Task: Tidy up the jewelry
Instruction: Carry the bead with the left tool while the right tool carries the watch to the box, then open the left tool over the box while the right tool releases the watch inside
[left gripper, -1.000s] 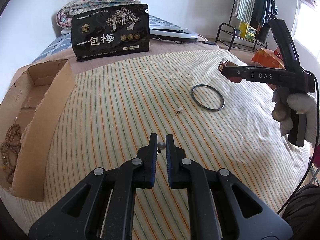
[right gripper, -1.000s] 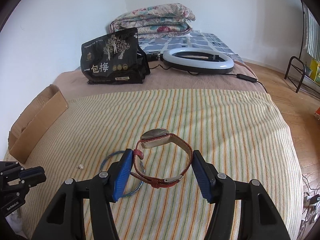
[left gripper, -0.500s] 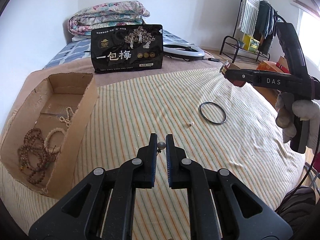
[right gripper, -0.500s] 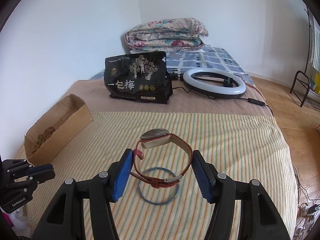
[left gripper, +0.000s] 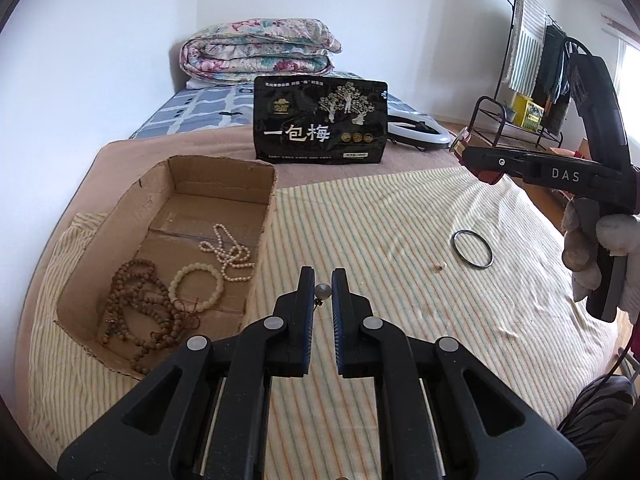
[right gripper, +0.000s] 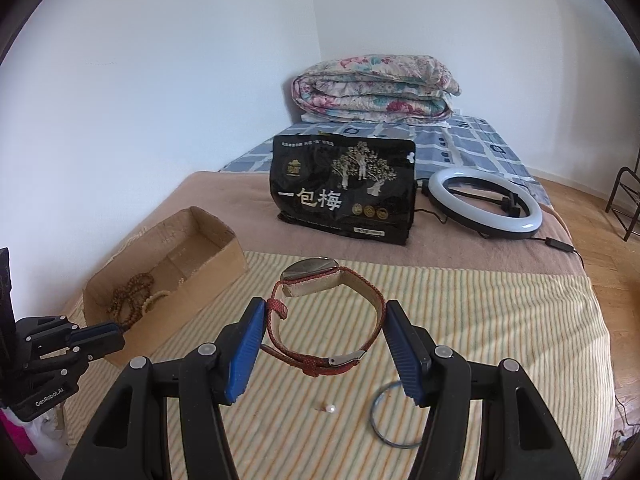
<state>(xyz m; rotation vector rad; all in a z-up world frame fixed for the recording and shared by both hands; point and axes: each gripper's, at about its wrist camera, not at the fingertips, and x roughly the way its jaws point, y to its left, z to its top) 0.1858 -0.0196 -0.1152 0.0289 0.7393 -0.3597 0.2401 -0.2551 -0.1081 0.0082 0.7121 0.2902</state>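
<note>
Task roughly half done, judging by the layout. Cardboard box already holds three bead pieces: brown wooden bead strand, cream bead bracelet, thin pearl-like necklace. Two items in hand, two not yet picked up.

Left gripper is clenched on a pearl earring, pinched right at the fingertips; small round glossy bead with a tiny metal post below. It hangs above the striped cloth; the box sits ahead and left of this gripper, near but not under it.

Right gripper is grasping a watch, blue ribbed pads pressing outward-bowed strap from both sides. Strap is red woven textile with a metal buckle at the near side; flat oval metal face points away from the gripper, tilted up. Held in the air, box well to the left of it.

Left to do: drop earring and watch in box, then fetch the second pearl earring and the bangle, both lying on the cloth just below the right gripper's fingers. Bangle is a thin rigid dark ring, partly hidden by the right finger. Loose earring is tiny, likely fiddly on soft fabric.

Cloth is soft, slightly wrinkled, over a tan blanket.
</note>
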